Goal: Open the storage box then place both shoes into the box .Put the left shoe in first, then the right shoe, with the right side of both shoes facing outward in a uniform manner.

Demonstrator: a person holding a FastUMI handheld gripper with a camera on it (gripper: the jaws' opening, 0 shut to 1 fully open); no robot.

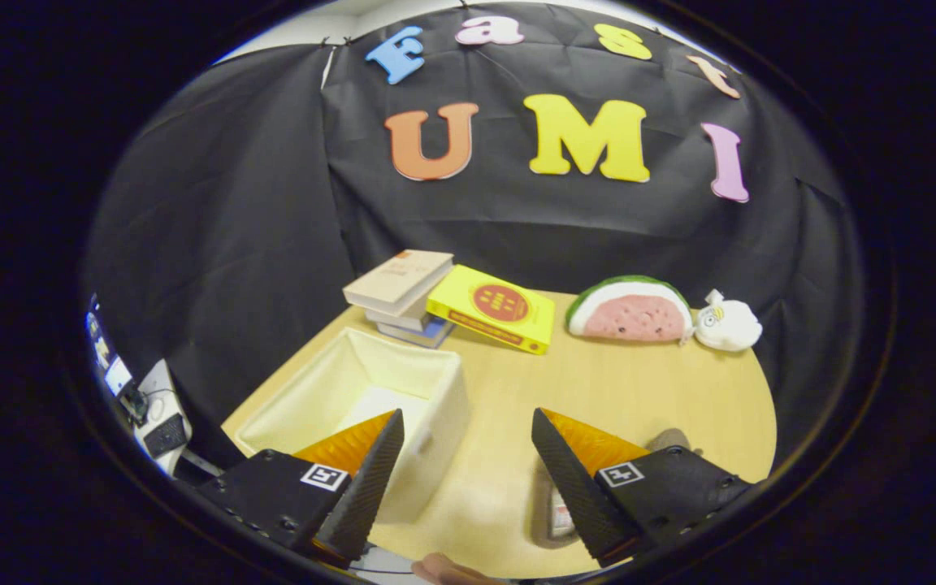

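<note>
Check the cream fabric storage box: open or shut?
Open: the cream fabric storage box has no lid on, its inside showing. Open gripper holds nothing.

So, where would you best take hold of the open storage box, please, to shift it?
By the top rim of the wall facing the middle of the table, from above, one finger inside, one outside: the storage box is open-topped with thin upright walls and looks too wide to span. The gripper is open, holding nothing, one finger over the box's near corner.
</note>
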